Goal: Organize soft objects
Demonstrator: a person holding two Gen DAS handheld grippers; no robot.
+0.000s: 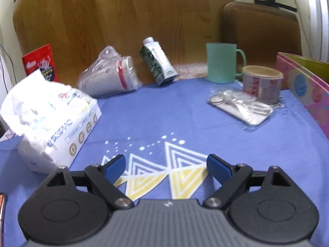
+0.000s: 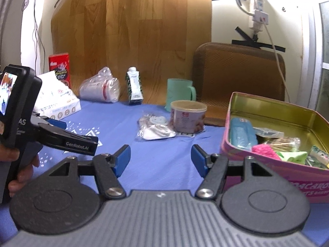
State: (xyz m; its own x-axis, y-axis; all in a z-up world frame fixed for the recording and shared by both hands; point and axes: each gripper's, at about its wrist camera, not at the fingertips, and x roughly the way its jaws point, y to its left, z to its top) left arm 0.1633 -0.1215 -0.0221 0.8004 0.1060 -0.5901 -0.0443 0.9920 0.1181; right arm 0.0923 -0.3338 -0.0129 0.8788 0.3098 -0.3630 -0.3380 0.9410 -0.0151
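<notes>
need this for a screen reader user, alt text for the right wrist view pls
The open right gripper hovers empty over a blue cloth, beside an open pink tin of small soft items on its right. Ahead sit a clear packet, lidded tub, green mug and carton; the left gripper enters at left.

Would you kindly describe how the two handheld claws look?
Both the left claw and right claw have blue pads on black linkage arms, round black pivot discs and a ribbed grey body. From the right wrist view, the left unit reads "GenRobot.AI" and carries a small screen.
</notes>
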